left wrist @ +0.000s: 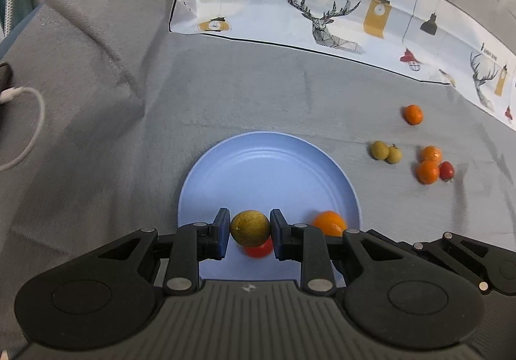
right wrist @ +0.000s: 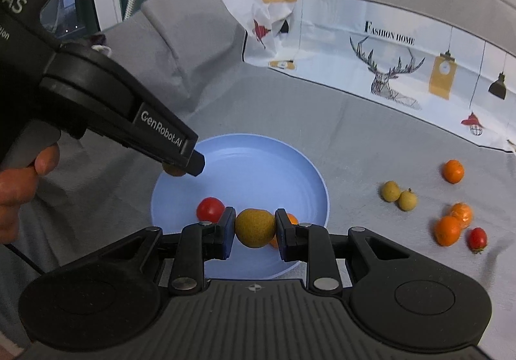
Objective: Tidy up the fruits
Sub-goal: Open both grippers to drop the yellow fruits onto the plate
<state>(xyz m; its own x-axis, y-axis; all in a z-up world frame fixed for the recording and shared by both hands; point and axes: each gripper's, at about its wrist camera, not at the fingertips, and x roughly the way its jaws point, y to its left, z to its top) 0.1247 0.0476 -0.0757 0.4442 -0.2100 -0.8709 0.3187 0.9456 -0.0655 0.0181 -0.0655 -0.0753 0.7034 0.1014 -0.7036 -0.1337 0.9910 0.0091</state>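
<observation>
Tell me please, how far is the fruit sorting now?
Done: a red tomato and an orange lie on the blue plate. In hand: each gripper, left and right, holds a longan over the plate. Left on the cloth: two longans, three oranges and one small tomato.

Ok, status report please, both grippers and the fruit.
Left gripper shut on a longan; right gripper shut on another longan. Both over blue plate, holding cherry tomato and tangerine. Path clear.
</observation>
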